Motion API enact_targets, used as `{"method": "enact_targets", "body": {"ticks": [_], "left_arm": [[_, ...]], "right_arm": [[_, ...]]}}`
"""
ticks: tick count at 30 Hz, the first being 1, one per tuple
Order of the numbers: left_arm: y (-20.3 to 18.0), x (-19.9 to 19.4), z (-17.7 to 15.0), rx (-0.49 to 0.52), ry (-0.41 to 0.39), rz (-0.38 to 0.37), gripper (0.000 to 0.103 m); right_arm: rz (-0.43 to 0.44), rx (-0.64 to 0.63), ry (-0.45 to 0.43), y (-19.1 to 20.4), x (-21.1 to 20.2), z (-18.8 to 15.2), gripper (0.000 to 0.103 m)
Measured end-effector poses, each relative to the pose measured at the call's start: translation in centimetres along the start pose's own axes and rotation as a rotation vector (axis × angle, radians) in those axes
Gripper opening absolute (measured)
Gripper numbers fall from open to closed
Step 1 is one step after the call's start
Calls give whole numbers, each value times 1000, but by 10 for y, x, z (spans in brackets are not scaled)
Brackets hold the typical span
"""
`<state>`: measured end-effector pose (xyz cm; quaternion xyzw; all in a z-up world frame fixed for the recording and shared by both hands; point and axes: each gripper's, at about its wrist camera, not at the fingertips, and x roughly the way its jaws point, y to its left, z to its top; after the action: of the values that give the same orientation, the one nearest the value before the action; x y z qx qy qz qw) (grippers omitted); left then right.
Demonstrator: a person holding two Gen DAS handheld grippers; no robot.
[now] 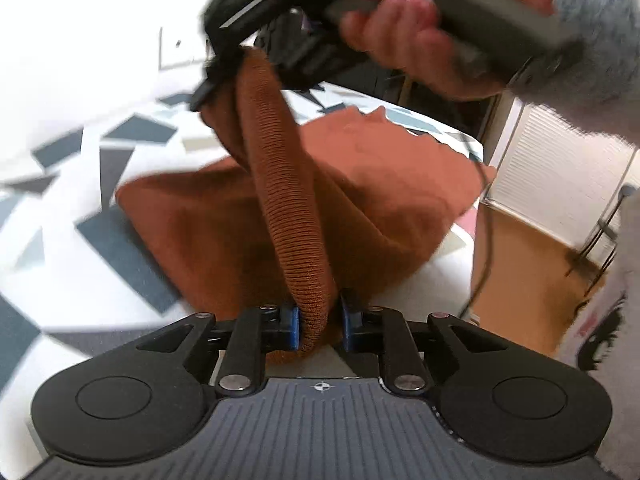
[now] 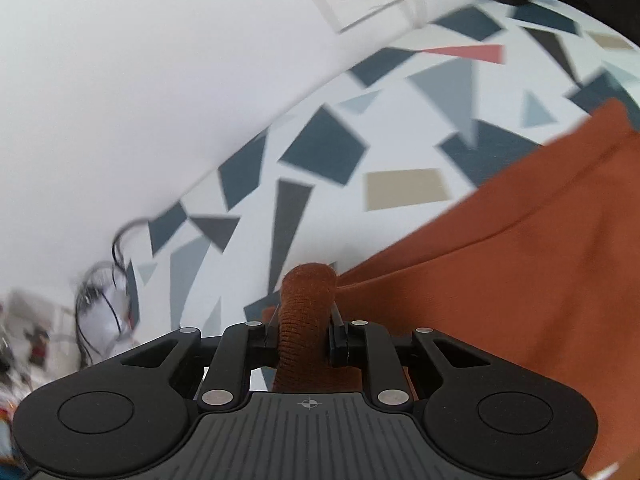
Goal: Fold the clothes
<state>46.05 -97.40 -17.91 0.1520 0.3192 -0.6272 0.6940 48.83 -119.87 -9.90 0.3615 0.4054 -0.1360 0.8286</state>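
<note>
The rust-orange garment (image 1: 192, 216) is spread over the bed (image 1: 132, 248), its patterned cover showing on the far side, and its ribbed hem (image 1: 296, 216) is stretched between the two tools. The left tool (image 1: 318, 324) is clamped on the near end of that hem; the blue pads (image 1: 294, 326) are pressed against the knit. The right tool (image 2: 306, 334) is likewise closed on a bunched roll of the same ribbing, as its own camera shows, and in the left view it is seen raised above the bed, gripped by a hand (image 1: 420, 40) in a fuzzy grey sleeve (image 1: 596, 32).

Trouble is most likely to come from the grips themselves. Thick, springy ribbing is pinched near the pad tips, so a sharp pull could let it slide out, and the edge would drop in a heap. The hem is drawn taut between the tools; if they are pulled further apart, the knit could be stretched or one end torn free. The right view is smeared with motion, and a fast swing could drag the body of the garment across the cover and spoil the lay. A dark cable (image 1: 482, 240) hangs beside the bed edge and could be snagged. How many layers are caught in either grip cannot be told, so a crooked fold is a risk.
</note>
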Motion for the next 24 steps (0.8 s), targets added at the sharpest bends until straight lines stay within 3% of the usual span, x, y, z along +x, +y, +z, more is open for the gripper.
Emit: {"method": "enact_targets", "body": {"ticks": [1,2,3,4,5,6,7,8,9,10,16,20,22,24], "left_arm": [[1,0,-1,-20,8,-11,28],[1,0,0,-33,16,-13,46],[1,0,2,-43,14,-12,56],[1,0,4,-53,-6,-6,65],[1,0,5,-70,-23,-3,65],[6,1,6,-120,-26,-14,64],[11,1,8,-170,-28,-25,52],[16,2,8,-220,-30,-33,31],[22,1,6,-271,-28,-31,23],[30,0,2,-324,-27,-36,17],[54,-2,-27,-576,-26,-129,14],[68,3,-42,-715,-40,-175,13],[67,3,-42,-705,-41,-166,13],[64,2,-38,-681,-29,-147,13]], "right_arm": [[-18,-49,2,10,9,-4,18],[-37,-96,4,20,18,-8,19],[-55,-130,7,27,27,-12,20],[-64,-147,15,31,35,-14,21],[-64,-150,29,33,43,-15,25],[-58,-148,49,35,49,-16,35],[-46,-148,72,37,56,-15,41],[-29,-158,97,39,62,-14,52],[-13,-179,112,43,65,-13,60],[3,-200,127,46,68,-11,61],[86,-283,201,50,70,8,59],[13,-476,325,58,78,5,53],[-21,-539,348,62,82,-1,49],[-36,-527,360,60,86,-3,27]]}}
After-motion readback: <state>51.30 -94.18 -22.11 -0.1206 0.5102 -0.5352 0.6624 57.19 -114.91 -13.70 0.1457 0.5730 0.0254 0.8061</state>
